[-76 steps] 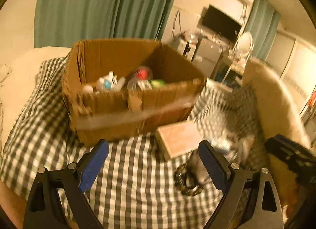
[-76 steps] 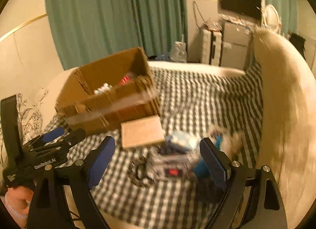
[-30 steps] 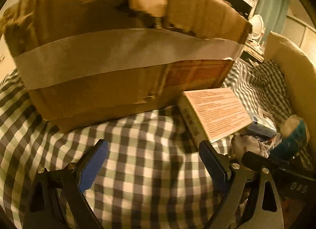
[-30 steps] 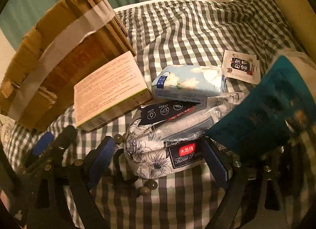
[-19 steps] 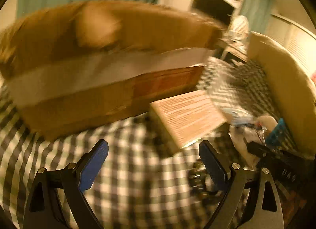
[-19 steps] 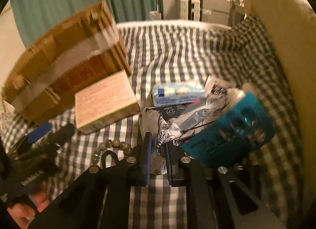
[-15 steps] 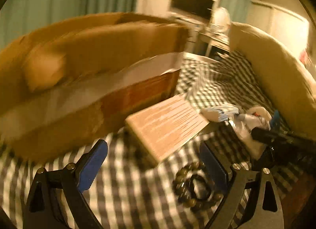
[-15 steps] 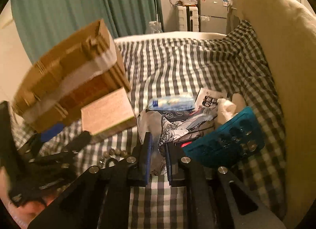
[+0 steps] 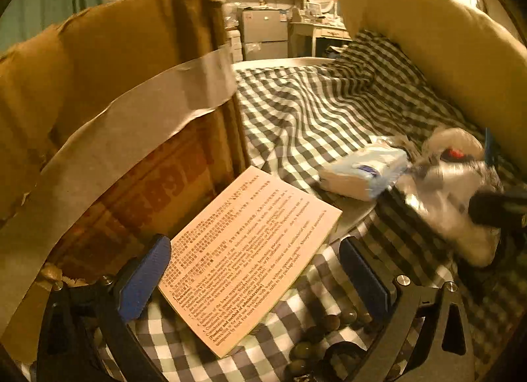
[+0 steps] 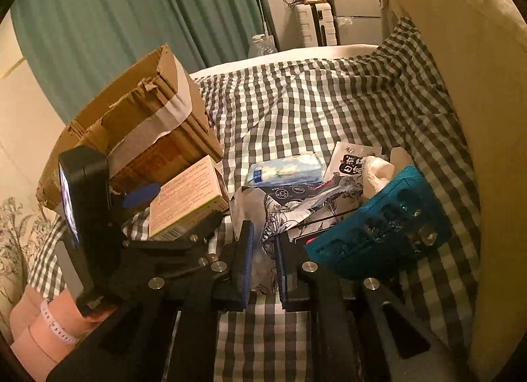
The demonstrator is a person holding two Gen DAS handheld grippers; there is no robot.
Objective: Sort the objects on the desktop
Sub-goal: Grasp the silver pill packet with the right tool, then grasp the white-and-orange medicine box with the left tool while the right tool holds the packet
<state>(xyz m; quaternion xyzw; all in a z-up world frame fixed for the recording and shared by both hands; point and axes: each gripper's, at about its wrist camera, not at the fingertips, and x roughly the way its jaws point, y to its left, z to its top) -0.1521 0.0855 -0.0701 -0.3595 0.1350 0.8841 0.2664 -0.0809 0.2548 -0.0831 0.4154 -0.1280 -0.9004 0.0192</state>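
The right gripper [image 10: 263,260] is clenched on the soft floral-print plastic tissue pack [image 10: 290,214], on the checked bedcover [image 10: 329,111] beside the taped cardboard box [image 10: 138,125]. The thin wrapper may slip or tear. The left gripper [image 9: 257,279] jaws are opening astride the flat pink printed carton [image 9: 243,263], pads apparently clear; closing may snag the dark bead bracelet [image 9: 316,345].

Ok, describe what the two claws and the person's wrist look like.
Both claws are black frames with silver bolts and blue ribbed pads: left claw, right claw. The left one also carries a black upright block with a lit screen. A pale pink strap circles the wrist.
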